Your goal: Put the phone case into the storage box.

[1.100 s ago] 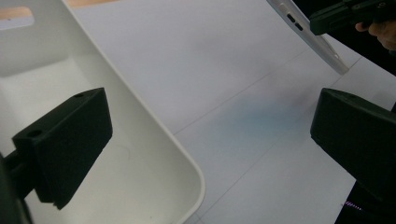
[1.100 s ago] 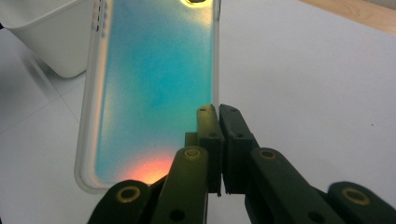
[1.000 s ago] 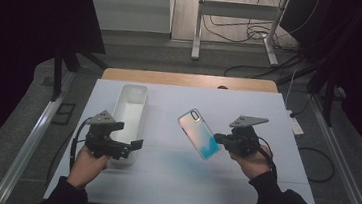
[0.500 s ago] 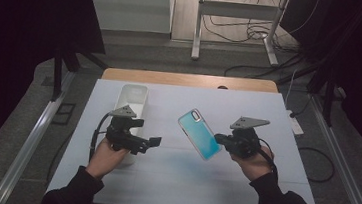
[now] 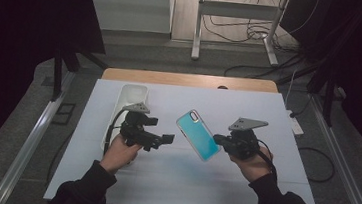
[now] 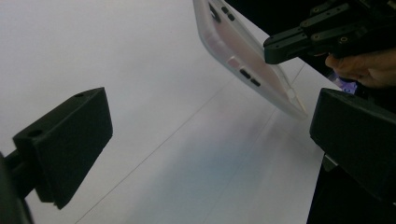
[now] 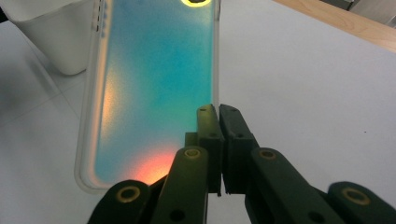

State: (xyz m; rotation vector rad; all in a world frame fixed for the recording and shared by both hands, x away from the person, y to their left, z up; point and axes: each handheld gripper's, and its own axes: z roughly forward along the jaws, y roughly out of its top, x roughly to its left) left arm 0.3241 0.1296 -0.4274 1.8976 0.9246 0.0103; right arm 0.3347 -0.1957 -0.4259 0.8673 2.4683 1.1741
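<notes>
A teal phone case (image 5: 198, 135) with a clear rim is held above the white table, tilted, camera hole toward the far side. My right gripper (image 5: 220, 141) is shut on its right edge; in the right gripper view the jaws pinch the case (image 7: 154, 84) rim at my right gripper (image 7: 218, 116). My left gripper (image 5: 168, 139) is open, pointing right toward the case with a gap between them. In the left gripper view my left gripper (image 6: 210, 135) has wide-apart jaws, and the case (image 6: 247, 56) hangs ahead at upper right.
A white rectangular bin (image 5: 128, 93) stands on the table (image 5: 278, 116) behind my left hand, also seen as the bin (image 7: 51, 37) in the right gripper view. A wooden edge (image 5: 186, 79) runs along the table's far side. Cables lie on the floor beyond.
My left gripper has moved from the bin rightward toward the case. The right gripper with the case has shifted slightly left and lower.
</notes>
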